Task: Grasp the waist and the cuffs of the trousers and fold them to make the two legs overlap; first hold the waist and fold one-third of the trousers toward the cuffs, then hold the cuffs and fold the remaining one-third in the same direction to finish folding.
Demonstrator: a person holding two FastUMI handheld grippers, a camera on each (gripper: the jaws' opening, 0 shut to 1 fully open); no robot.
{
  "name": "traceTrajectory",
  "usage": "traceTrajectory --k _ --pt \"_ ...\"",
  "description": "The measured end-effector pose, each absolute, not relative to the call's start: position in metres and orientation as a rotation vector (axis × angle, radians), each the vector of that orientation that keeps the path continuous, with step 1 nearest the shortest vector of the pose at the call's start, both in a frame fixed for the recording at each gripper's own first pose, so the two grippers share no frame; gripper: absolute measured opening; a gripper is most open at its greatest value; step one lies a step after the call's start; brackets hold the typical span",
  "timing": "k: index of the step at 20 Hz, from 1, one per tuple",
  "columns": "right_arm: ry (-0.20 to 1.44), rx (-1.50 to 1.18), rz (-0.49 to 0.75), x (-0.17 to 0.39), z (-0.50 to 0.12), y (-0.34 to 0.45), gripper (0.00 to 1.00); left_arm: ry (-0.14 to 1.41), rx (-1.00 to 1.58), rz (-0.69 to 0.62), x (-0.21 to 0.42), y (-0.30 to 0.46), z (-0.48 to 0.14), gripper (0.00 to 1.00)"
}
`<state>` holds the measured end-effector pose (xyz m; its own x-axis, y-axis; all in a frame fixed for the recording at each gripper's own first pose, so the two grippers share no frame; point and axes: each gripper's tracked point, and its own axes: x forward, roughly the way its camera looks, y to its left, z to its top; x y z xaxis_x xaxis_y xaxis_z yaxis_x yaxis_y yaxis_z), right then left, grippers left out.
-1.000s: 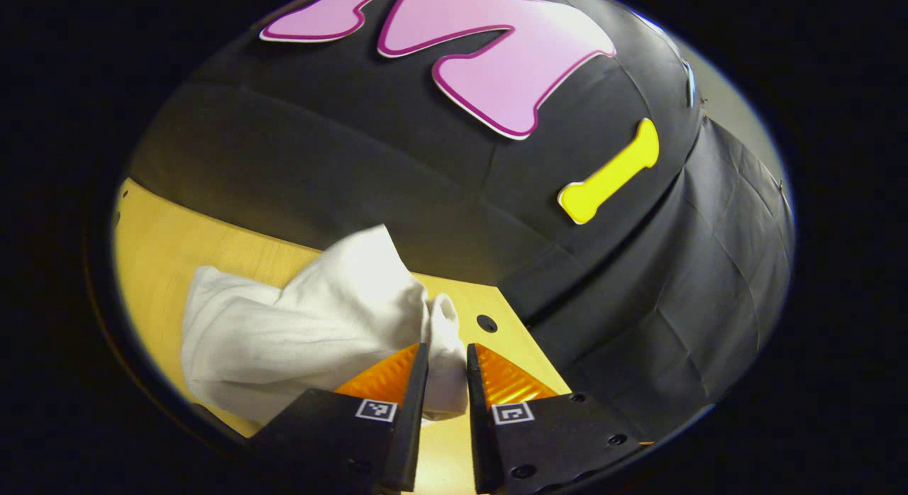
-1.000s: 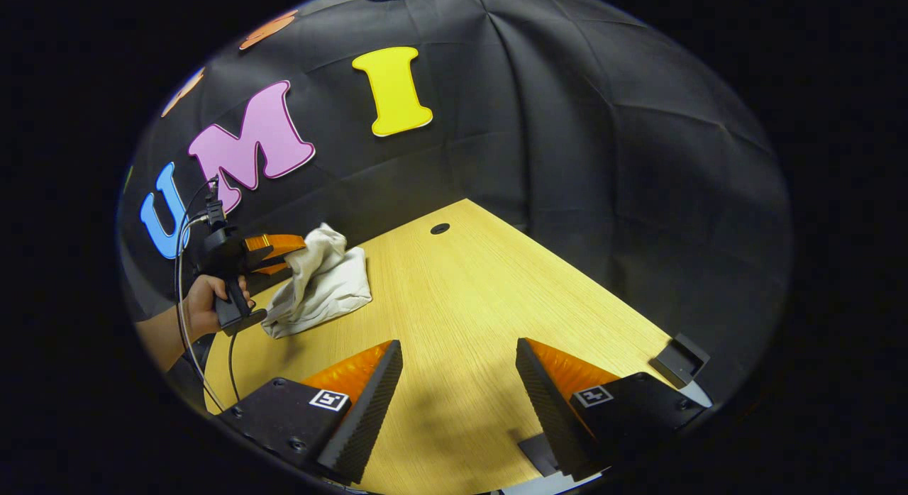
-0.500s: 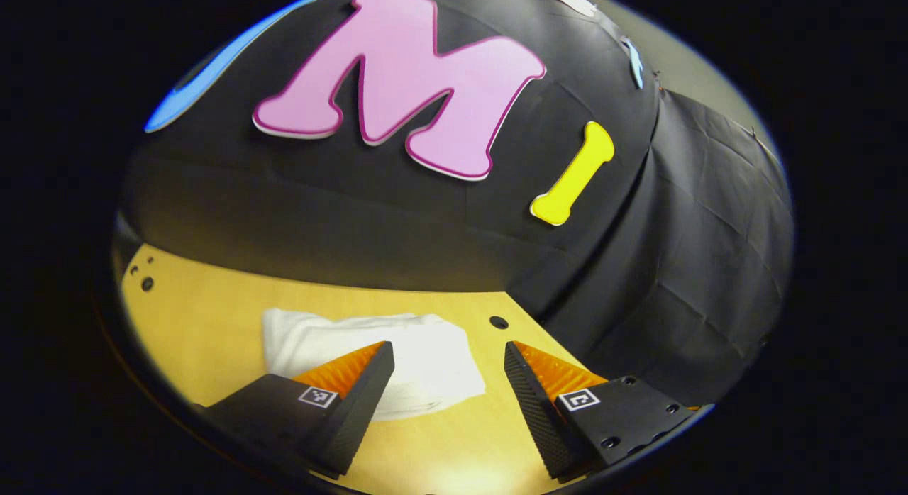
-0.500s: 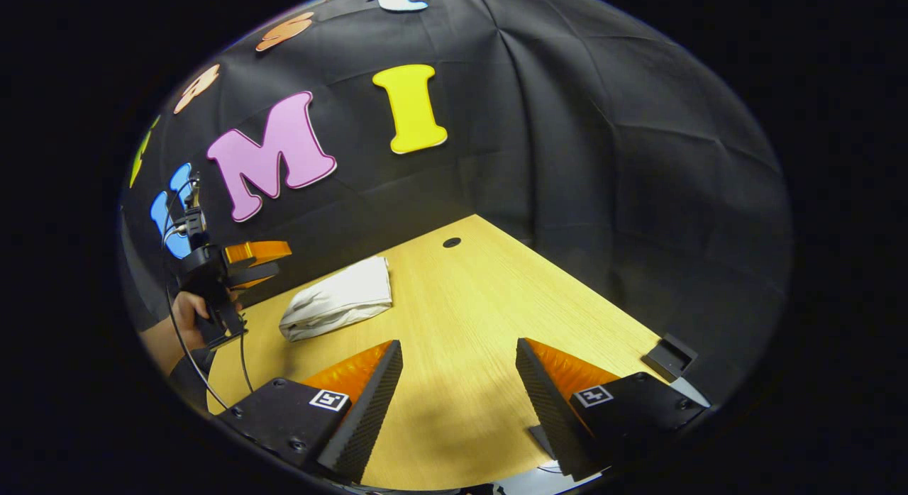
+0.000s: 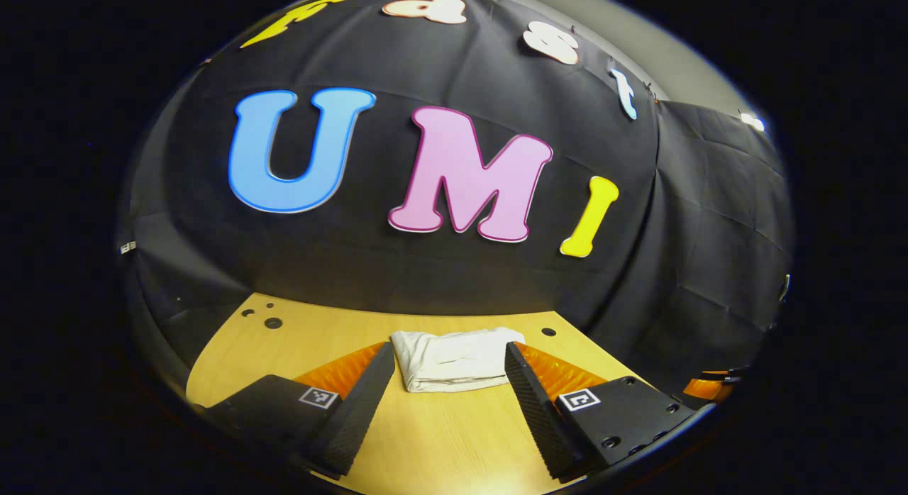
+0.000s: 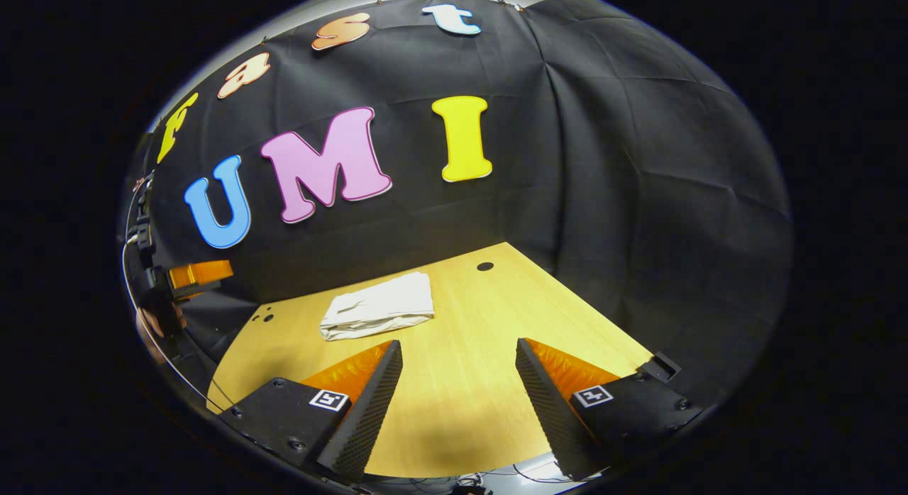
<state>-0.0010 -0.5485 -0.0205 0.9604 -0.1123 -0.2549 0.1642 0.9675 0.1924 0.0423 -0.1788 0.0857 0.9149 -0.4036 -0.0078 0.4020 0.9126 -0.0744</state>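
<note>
The white trousers [image 5: 454, 359] lie folded into a small flat rectangle on the wooden table [image 5: 440, 438], near its far edge by the wall. My left gripper [image 5: 450, 381] is open, held back from the bundle with nothing between its fingers. In the right gripper view the folded trousers [image 6: 377, 306] rest at the far left of the table [image 6: 482, 353]. My right gripper [image 6: 458, 381] is open over bare wood, well short of the trousers. The left gripper [image 6: 191, 276] shows far off at the left edge, held by a hand [image 6: 150, 323].
Round holes [image 5: 272, 323] pierce the table's far left corner and another hole [image 6: 484, 267] sits at the far right. A small black block [image 6: 658, 367] lies at the table's right edge. A cable [image 6: 135, 268] hangs by the left gripper. Black cloth walls close two sides.
The left gripper let go of the trousers, opened and drew back and up. The trousers dropped from a raised bunch into a flat folded bundle. The right gripper also pulled back, still open.
</note>
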Motion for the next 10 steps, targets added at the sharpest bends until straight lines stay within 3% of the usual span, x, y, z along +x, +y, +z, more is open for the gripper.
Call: traceTrajectory --k 4,10 --pt "0.183 0.219 -0.177 -0.030 0.002 -0.534 0.98 0.001 -0.059 -0.318 -0.003 -0.115 0.076 0.97" --pt "0.179 0.145 -0.136 -0.066 -0.001 -0.499 0.98 -0.018 -0.051 -0.223 -0.070 -0.047 0.051 0.97"
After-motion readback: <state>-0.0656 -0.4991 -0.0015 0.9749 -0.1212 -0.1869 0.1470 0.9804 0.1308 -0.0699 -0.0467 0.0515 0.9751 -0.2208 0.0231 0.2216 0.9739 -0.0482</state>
